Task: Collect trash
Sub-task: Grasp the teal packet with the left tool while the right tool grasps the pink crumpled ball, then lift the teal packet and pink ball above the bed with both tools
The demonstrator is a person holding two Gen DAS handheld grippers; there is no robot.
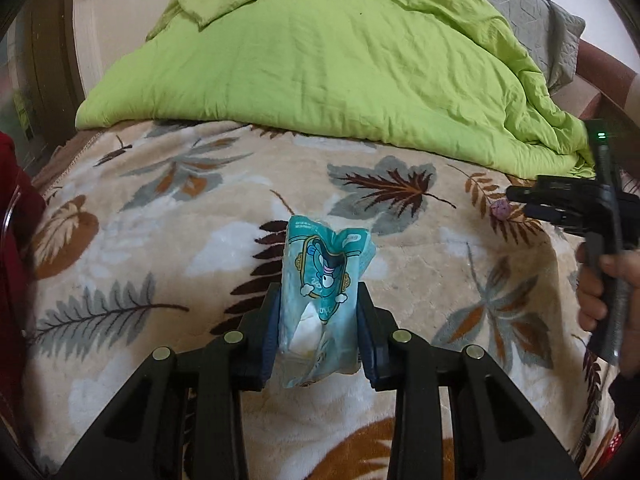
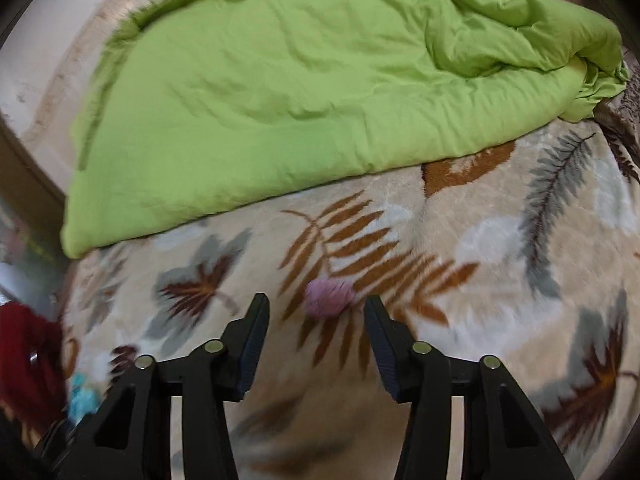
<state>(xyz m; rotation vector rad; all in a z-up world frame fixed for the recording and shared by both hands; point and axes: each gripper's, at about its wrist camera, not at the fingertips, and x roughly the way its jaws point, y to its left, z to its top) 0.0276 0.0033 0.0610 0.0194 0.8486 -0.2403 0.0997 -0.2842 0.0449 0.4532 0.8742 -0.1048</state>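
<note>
A crumpled teal tissue packet [image 1: 320, 296] with a cartoon print stands pinched between the blue pads of my left gripper [image 1: 318, 312], which is shut on it above the leaf-patterned blanket [image 1: 160, 240]. A small pink crumpled wad [image 2: 329, 297] lies on the blanket [image 2: 480, 240] just ahead of my right gripper [image 2: 316, 312]; the jaws stand open on either side of it without touching. In the left wrist view the same pink wad [image 1: 500, 211] shows at the right, under the tips of the right gripper [image 1: 520, 202] that a hand [image 1: 596, 292] holds.
A bright green duvet [image 1: 340, 60] is heaped across the far half of the bed, also filling the top of the right wrist view [image 2: 300, 80]. A grey pillow [image 1: 532, 20] lies behind it. Dark red fabric [image 1: 16, 240] sits at the left edge. The teal packet [image 2: 82, 398] shows blurred at lower left.
</note>
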